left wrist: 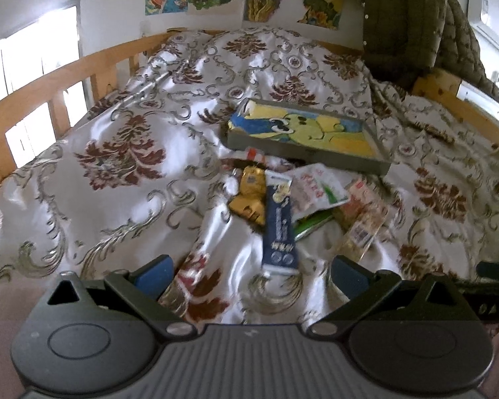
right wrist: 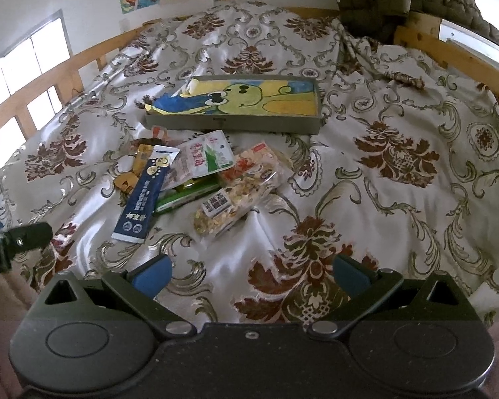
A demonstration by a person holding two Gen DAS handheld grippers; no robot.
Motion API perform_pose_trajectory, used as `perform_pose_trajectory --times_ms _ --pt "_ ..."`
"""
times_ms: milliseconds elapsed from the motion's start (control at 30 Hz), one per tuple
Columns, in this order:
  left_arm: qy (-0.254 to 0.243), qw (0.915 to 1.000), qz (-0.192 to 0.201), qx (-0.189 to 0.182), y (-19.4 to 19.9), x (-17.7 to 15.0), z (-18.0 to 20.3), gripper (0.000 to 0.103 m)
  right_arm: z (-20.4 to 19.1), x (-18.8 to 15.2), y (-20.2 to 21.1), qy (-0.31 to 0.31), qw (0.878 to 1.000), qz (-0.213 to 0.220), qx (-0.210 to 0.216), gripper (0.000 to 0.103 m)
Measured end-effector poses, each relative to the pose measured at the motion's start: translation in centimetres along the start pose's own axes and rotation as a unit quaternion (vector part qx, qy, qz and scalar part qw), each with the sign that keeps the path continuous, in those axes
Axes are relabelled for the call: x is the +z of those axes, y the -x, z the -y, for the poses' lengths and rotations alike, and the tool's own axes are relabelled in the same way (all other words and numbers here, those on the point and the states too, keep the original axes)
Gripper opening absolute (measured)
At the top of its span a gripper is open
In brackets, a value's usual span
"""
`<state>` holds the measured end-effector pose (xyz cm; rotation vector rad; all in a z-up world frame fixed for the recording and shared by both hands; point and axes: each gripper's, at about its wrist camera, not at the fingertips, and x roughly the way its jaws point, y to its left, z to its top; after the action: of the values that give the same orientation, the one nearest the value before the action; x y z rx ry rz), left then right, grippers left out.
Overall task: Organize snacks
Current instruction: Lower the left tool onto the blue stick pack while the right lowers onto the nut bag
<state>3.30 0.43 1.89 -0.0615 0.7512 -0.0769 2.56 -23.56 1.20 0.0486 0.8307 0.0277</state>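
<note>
- Nothing's sorted yet, I'd say: the snacks [right wrist: 189, 179] all sit in a loose heap on the bed [right wrist: 382, 199], ahead of both tools.
- The tray [right wrist: 236, 123] just past the heap has only its cartoon liner, no snacks inside.
- Left tool [left wrist: 249, 279] and right tool [right wrist: 249, 277] both spread wide, holding nothing.

In front of you the snacks lie in a loose overlapping heap just before the shallow grey tray [right wrist: 233, 123]: a long navy stick pack [right wrist: 142, 196], a white-and-green pouch [right wrist: 203, 159], a clear cereal bag [right wrist: 236, 189] and a gold packet [left wrist: 249, 196].
</note>
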Motion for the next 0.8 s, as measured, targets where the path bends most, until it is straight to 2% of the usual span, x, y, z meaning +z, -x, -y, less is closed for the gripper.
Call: perform_pose_trajectory --times_ms 100,300,467,700,800 --pt "-0.003 1.0 -0.002 -0.005 -1.0 1.2 0.2 0.103 -0.1 0.9 -0.7 0.009 1.0 -0.002 -0.007 0.102" --pt "-0.029 0.9995 -0.002 0.009 -3.6 3.3 1.1 0.103 0.2 2.4 -2.7 0.023 1.0 -0.009 -0.01 0.102" --pt "-0.048 0.9986 -0.019 0.015 -6.2 4.5 1.5 0.103 0.6 3.7 -4.6 0.039 0.999 -0.015 -0.01 0.102" --pt "-0.084 0.9951 -0.049 0.018 -10.2 5.5 0.7 0.103 1.9 6.6 -7.6 0.037 0.998 -0.022 0.042 0.102" --pt "-0.091 0.9938 -0.063 -0.002 -11.9 5.7 0.4 0.103 2.2 7.4 -9.1 0.03 0.997 -0.022 0.065 0.102"
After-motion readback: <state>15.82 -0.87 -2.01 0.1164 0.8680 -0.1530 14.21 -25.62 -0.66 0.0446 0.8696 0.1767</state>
